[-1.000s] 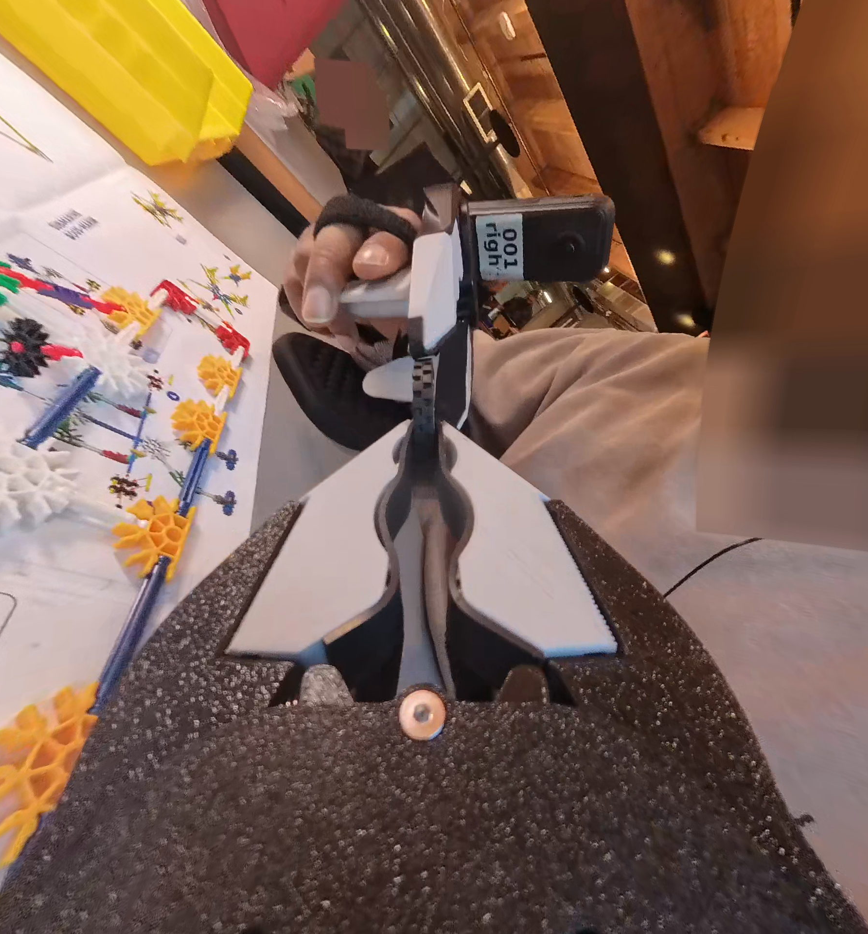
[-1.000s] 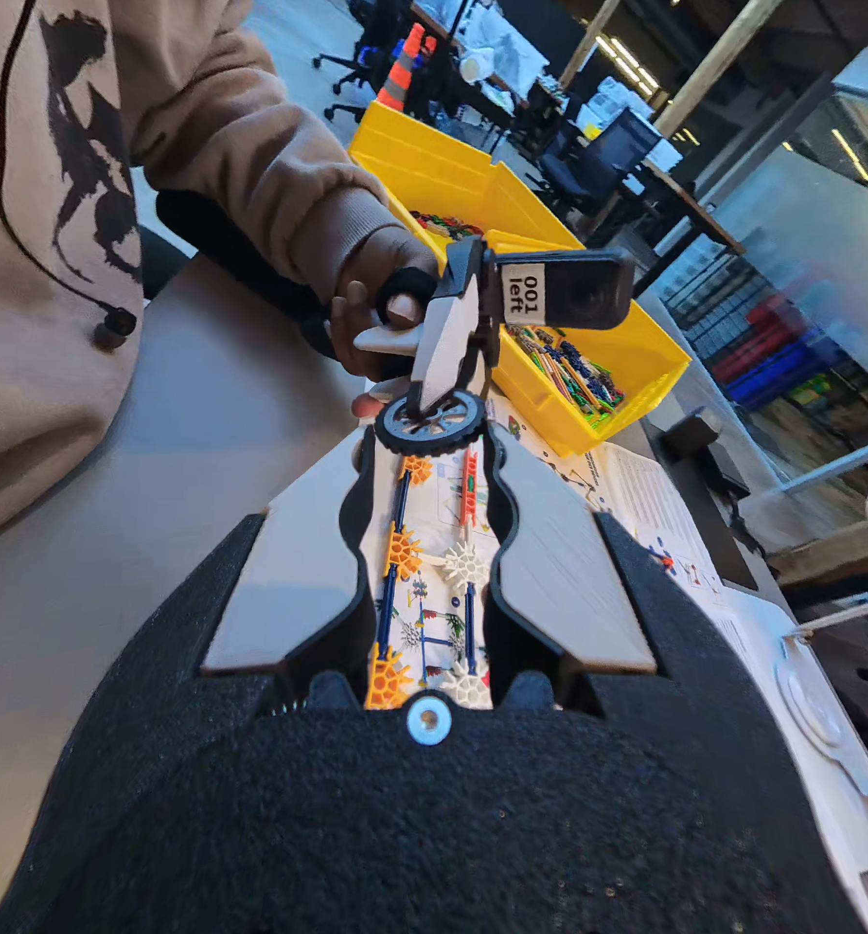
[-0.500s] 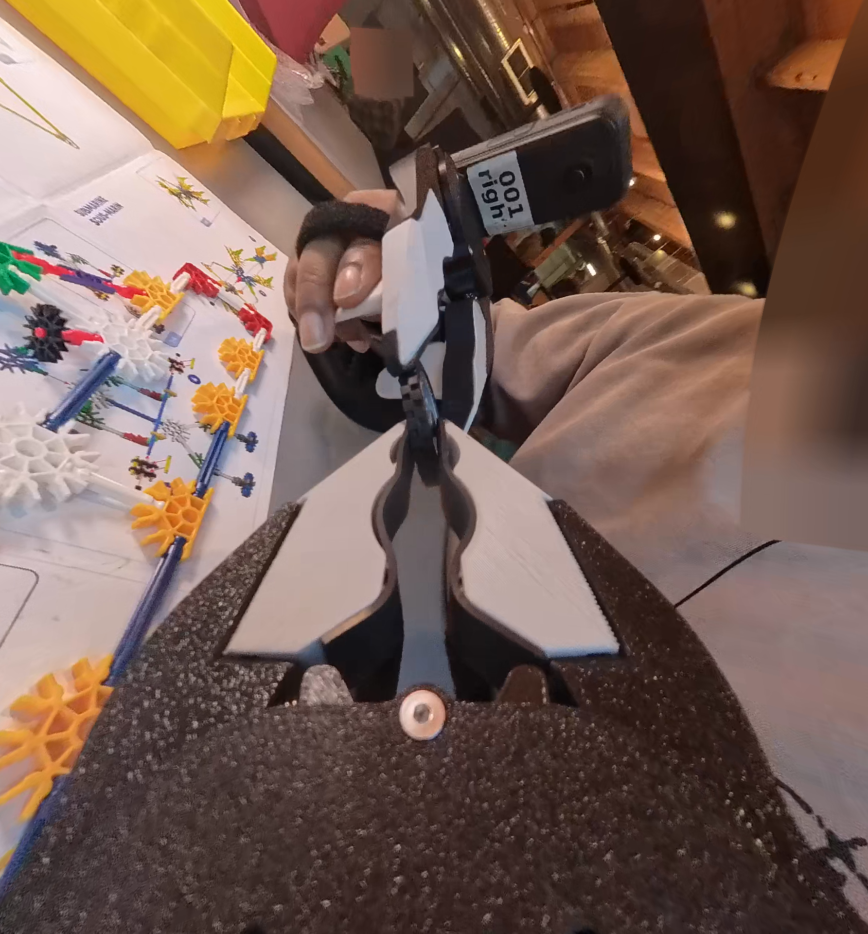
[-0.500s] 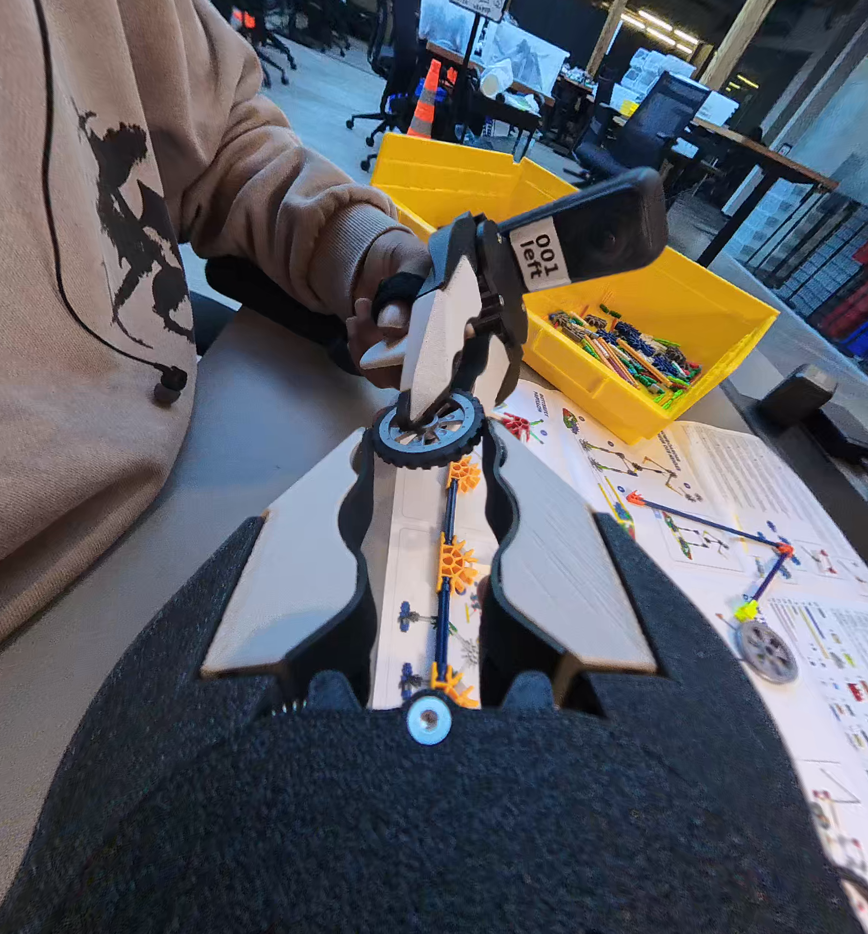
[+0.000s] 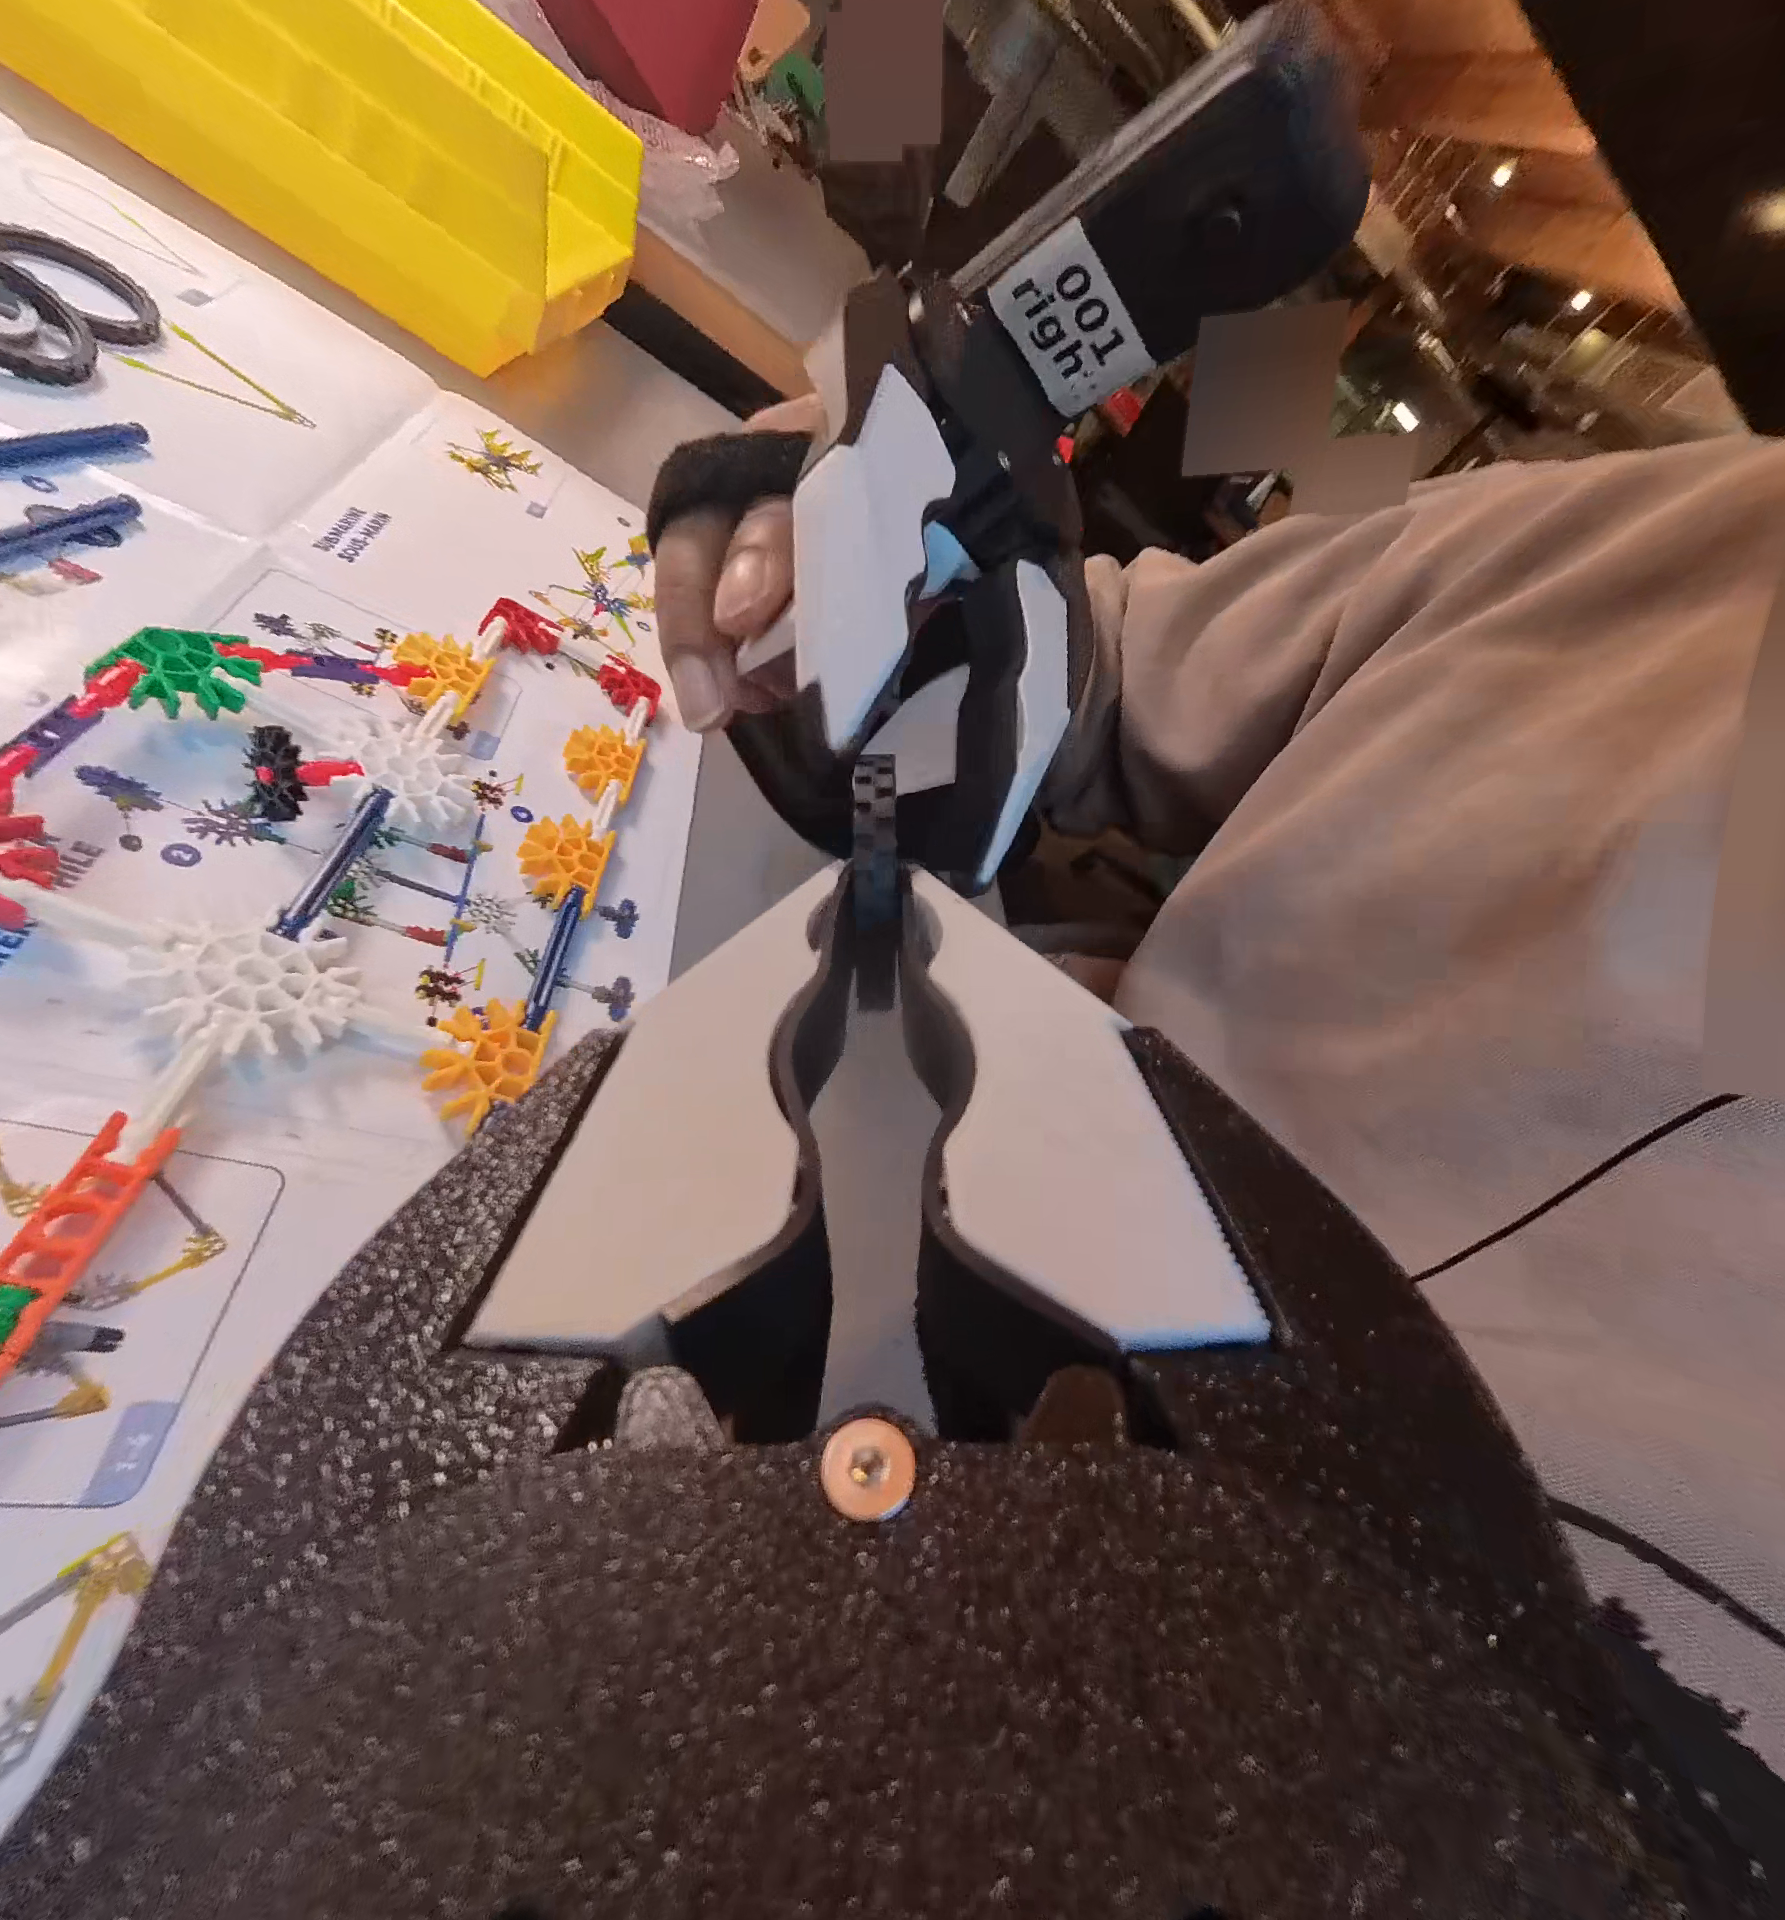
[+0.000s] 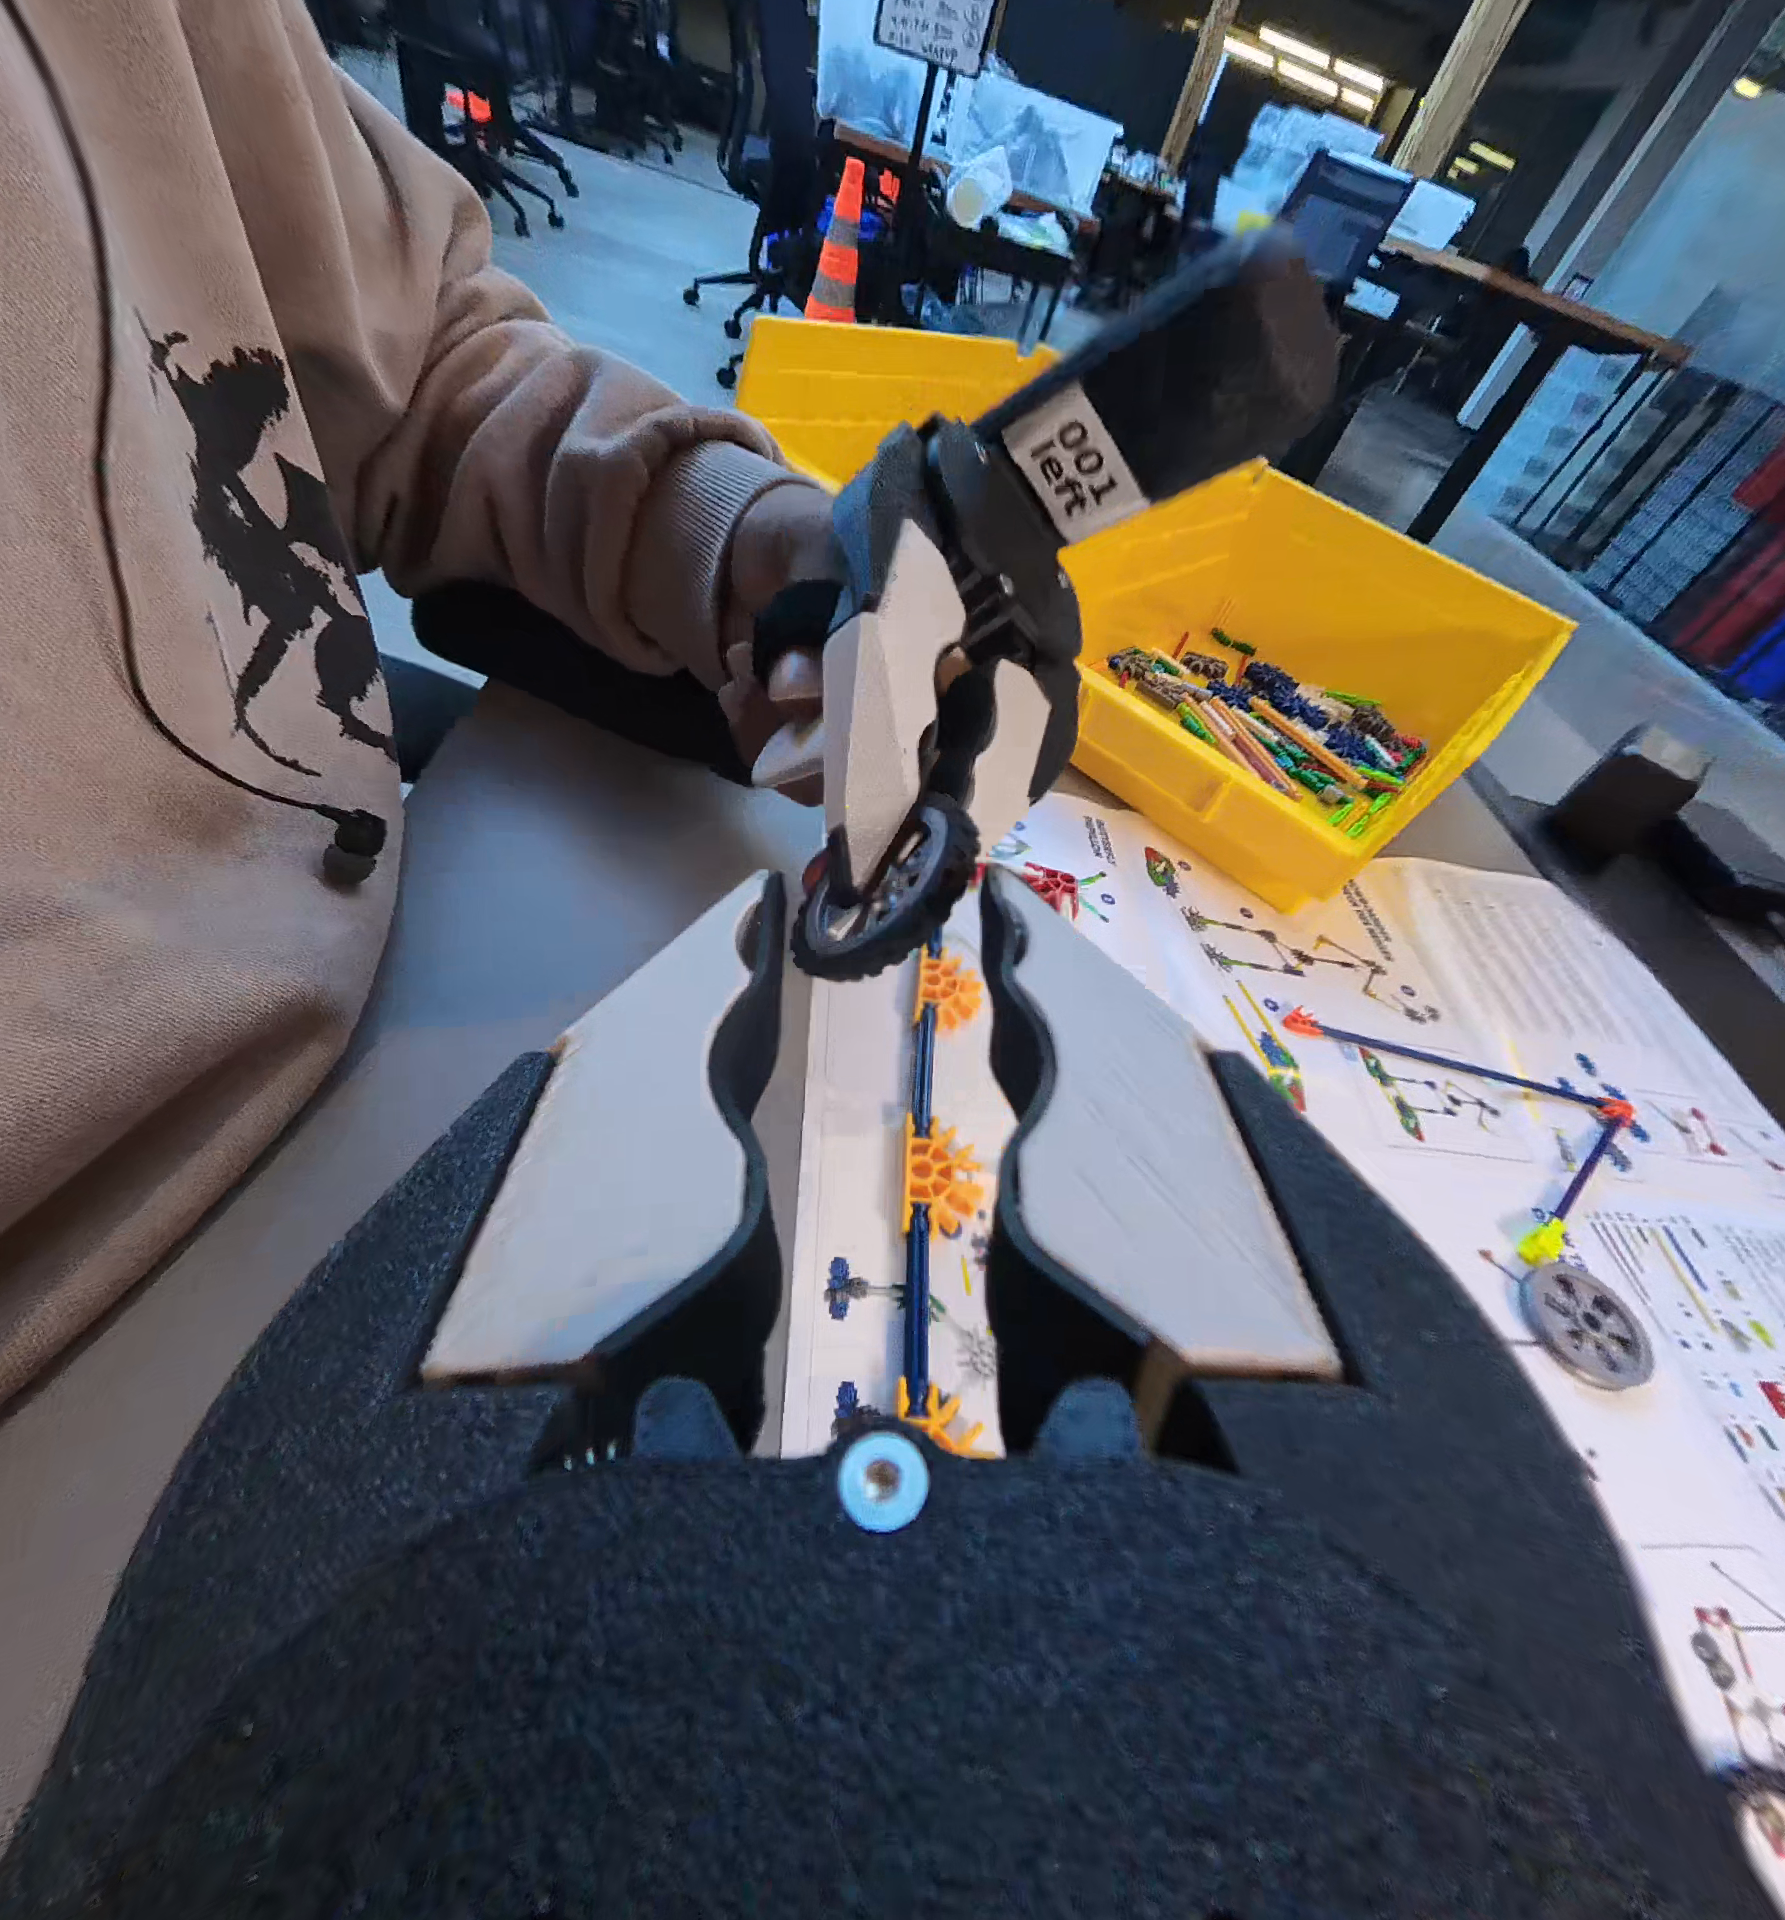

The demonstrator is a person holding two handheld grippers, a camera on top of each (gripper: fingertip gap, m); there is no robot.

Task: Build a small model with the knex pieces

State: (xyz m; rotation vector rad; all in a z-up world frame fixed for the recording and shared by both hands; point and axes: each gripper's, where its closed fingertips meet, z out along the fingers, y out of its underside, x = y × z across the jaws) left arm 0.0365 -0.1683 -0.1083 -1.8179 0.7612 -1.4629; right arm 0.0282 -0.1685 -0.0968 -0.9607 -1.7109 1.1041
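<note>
two grippers showing, one small black wheel (image 6: 886, 902) sitting between them, one yellow bin (image 6: 1314, 613), one grey wheel (image 6: 1586, 1327) lying on one instruction sheet (image 6: 1470, 997)

Both views: wide-angle, strong barrel distortion; straight edges bow toward the corners. Indoor light, even and moderately bright. Left wrist view: warm cast at upper right, small ceiling lamps blown out to soft spots; right edge smeared. White printed paper sheet (image 5: 275, 488) bright, near overexposed. Right wrist view: cooler daylight tone; pale glare on the lower right corner. Black rectangular camera block (image 6: 1210, 395) motion-blurred. Shadows soft, short.
</note>
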